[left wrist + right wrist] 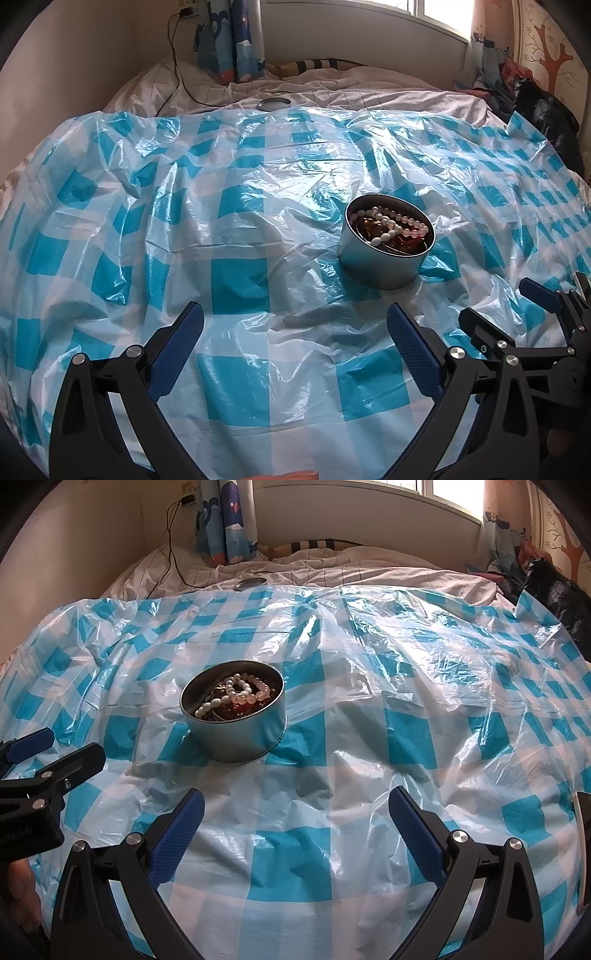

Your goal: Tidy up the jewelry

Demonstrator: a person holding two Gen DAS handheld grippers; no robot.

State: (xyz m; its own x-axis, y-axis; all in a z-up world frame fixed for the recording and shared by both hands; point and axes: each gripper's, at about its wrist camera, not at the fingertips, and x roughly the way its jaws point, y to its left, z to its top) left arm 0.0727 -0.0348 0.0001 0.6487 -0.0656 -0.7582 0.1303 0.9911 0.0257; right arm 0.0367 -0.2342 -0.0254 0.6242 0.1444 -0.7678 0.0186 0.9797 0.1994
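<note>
A round metal tin [380,266] stands on the blue-and-white checked plastic sheet [236,206]. Inside it lie a string of white beads [391,223] and amber and red pieces. The right wrist view has the same tin [236,738] left of centre, with the white beads [236,694] on top. My left gripper [295,325] is open, nothing between its fingers, short of the tin and to its left. My right gripper [295,808] is open too, empty, short of the tin and to its right. Each gripper shows at the edge of the other's view.
The tin's round lid [273,103] lies at the far edge of the sheet on the white bedding. A black cable [177,74] runs down from a wall socket. Blue patterned curtains [236,40] hang behind; dark clothes [546,110] are piled far right.
</note>
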